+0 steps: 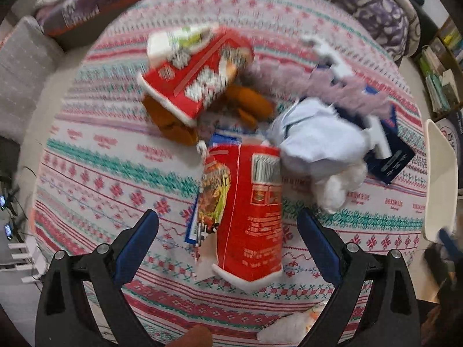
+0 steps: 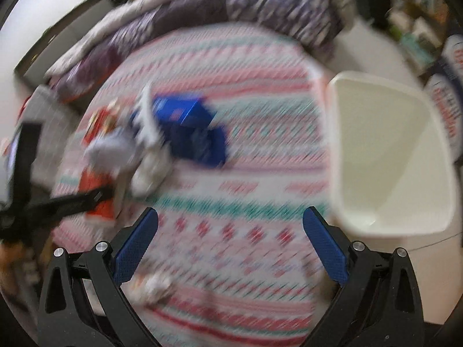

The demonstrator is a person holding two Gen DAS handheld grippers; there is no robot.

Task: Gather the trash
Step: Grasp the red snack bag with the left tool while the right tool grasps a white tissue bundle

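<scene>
In the left wrist view a pile of trash lies on a round patterned tablecloth [image 1: 115, 162]. A red snack bag [image 1: 249, 217] lies between the fingers of my open left gripper [image 1: 228, 219], untouched as far as I can see. A second red bag [image 1: 199, 75] lies farther back over orange-brown wrappers [image 1: 249, 104]. Pale blue and white crumpled paper [image 1: 318, 141] and a dark blue packet [image 1: 390, 159] lie to the right. In the blurred right wrist view my right gripper [image 2: 231, 217] is open and empty above the cloth, beside a cream bin [image 2: 393, 159].
The bin's rim [image 1: 439, 179] shows at the right edge of the left wrist view. A purple quilt [image 1: 376, 5] lies behind the table and bookshelves [image 1: 442, 66] stand at the right. A crumpled white scrap [image 1: 283, 329] lies at the cloth's near edge.
</scene>
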